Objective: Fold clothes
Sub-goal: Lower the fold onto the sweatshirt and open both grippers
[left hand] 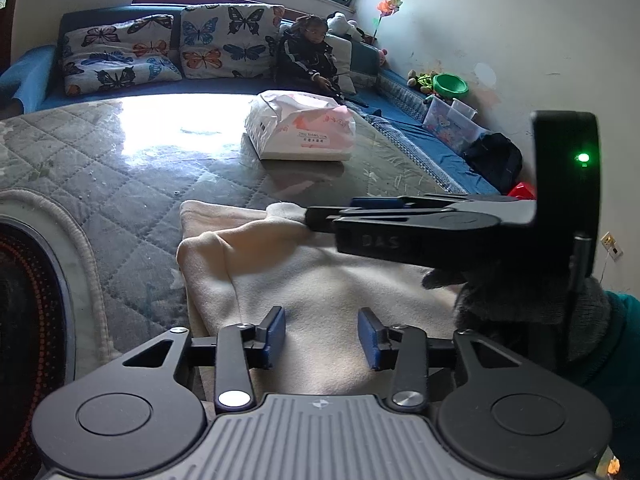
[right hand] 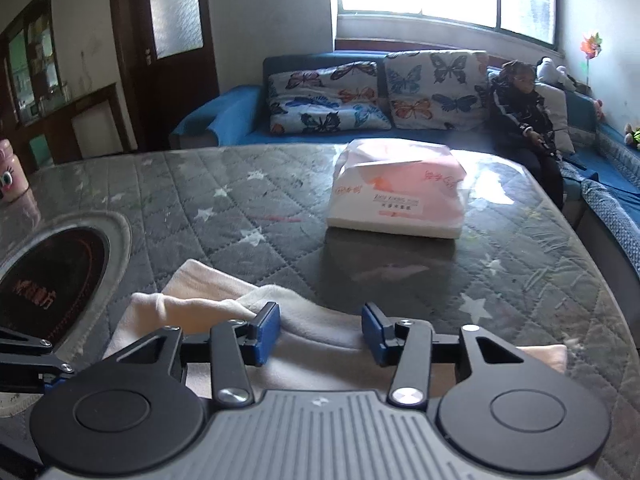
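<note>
Cream fleece is lying folded over on the near edge of the quilted table: this garment is looking at least partly folded. The left gripper is hovering partly open over it, gripping nothing; the right gripper is likewise parted at its far fold. Farther off, a white-pink package is sitting.

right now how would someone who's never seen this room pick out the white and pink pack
Start at the grey quilted table before the blue sofa. Toward its far side, beyond the cream garment, sits the white and pink pack. It is the only glossy, printed, boxy thing there.
</note>
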